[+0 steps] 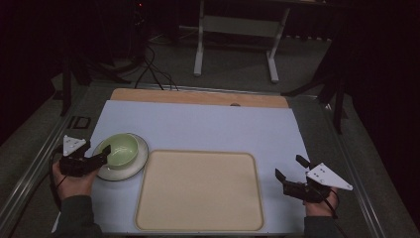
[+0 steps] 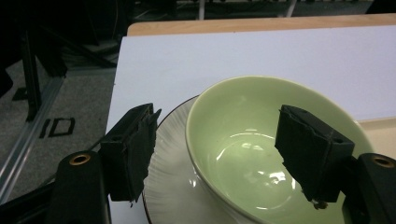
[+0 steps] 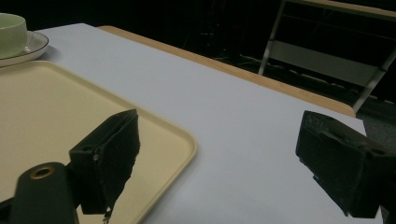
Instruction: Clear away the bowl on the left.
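Note:
A pale green bowl (image 1: 121, 148) stands upright on a white ribbed plate (image 1: 134, 165) at the left of the table. My left gripper (image 1: 101, 152) is open at the bowl's left rim. In the left gripper view one jaw hangs over the plate (image 2: 173, 182) outside the bowl (image 2: 243, 140), and the other sits over the bowl's inside. The rim lies between them, apart from both pads of the gripper (image 2: 217, 135). My right gripper (image 1: 289, 167) is open and empty above the white sheet, just right of the tray. Its jaws stand wide in the right gripper view (image 3: 219, 128).
A large empty cream tray (image 1: 198, 152) lies in the middle front, its left edge next to the plate. The tray's corner (image 3: 184, 140) is beside my right gripper's left jaw. A white sheet (image 1: 198, 121) covers the table; a wooden strip (image 1: 198, 97) runs along the far edge.

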`<action>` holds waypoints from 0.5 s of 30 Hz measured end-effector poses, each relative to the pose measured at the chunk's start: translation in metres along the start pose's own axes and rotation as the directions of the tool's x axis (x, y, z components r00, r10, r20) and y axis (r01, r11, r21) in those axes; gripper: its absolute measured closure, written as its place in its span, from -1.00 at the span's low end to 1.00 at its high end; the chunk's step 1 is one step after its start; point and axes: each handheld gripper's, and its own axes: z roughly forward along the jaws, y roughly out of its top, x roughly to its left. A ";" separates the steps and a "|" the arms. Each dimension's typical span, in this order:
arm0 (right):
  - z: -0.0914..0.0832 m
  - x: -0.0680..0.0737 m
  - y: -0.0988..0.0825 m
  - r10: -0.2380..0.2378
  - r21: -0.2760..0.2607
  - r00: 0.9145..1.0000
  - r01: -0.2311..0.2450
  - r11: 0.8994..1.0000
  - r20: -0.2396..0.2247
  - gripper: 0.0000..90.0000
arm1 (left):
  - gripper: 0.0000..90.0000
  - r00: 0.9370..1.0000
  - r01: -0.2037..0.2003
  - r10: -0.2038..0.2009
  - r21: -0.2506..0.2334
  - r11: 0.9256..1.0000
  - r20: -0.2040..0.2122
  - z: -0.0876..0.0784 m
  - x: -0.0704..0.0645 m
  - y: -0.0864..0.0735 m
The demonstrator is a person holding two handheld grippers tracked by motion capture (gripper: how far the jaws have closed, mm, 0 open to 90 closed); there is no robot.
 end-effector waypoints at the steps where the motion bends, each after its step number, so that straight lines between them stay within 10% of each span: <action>1: 0.000 0.000 0.000 0.000 0.000 1.000 0.000 1.000 0.000 -0.70 | -0.33 1.000 0.004 -0.004 0.006 1.000 -0.001 0.002 0.001 0.000; 15: -0.001 0.000 0.000 0.001 -0.004 1.000 -0.001 1.000 0.001 -0.70 | -0.07 0.998 0.062 -0.061 0.131 0.989 -0.005 0.026 0.006 -0.002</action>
